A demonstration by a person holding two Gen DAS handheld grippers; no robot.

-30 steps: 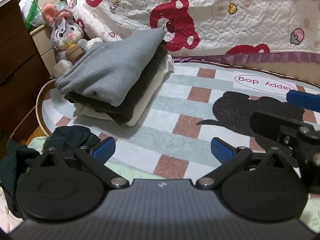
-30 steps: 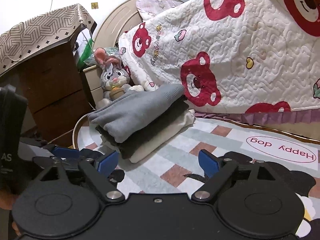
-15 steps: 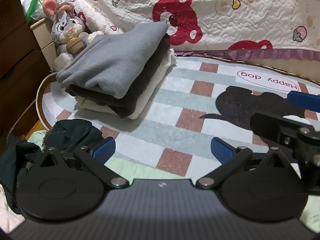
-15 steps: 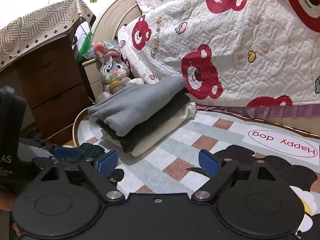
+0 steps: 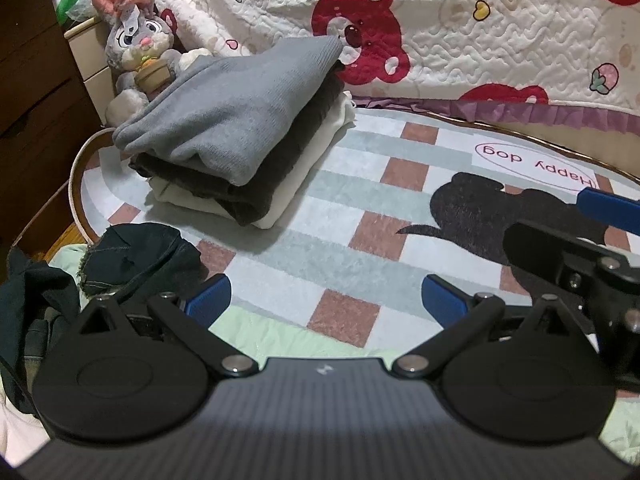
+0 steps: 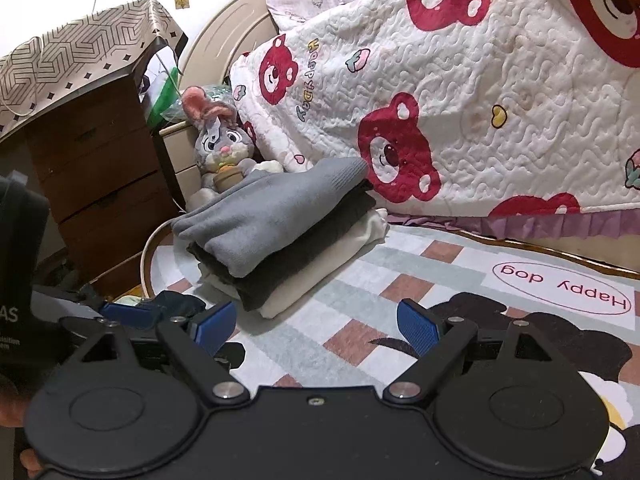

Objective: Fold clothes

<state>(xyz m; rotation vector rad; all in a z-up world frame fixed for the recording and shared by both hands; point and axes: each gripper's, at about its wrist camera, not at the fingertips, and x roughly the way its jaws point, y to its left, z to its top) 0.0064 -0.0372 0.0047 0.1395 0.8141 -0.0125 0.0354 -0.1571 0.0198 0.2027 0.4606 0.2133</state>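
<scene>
Left tool (image 5: 324, 300): fingers spread wide apart, nothing between the blue pads, held low and roughly level over the near edge of the checked rug (image 5: 360, 184), pointing toward the stack of folded clothes (image 5: 240, 136). Right tool (image 6: 312, 326): fingers likewise wide apart and gripping nothing, held low over the rug, pointing toward the same stack; in the left wrist view its body and one blue finger sit to the right of the left tool. The stack lies on the far left part of the rug and has three layers: a light grey garment (image 5: 236, 108) on top, a dark grey garment (image 5: 256, 196) beneath it, and a cream garment (image 5: 304, 176) at the bottom, edges roughly aligned. A crumpled dark garment (image 5: 136, 256) lies unfolded at the near left edge of the rug, just beside the left finger of the left tool; contact cannot be determined. Behind the stack sits a plush rabbit (image 6: 220, 152), touching or nearly touching it. A quilt with red bears (image 6: 480, 100) hangs behind the rug, to the right of the stack. A brown drawer unit (image 6: 96, 176) stands to the left of the stack.
</scene>
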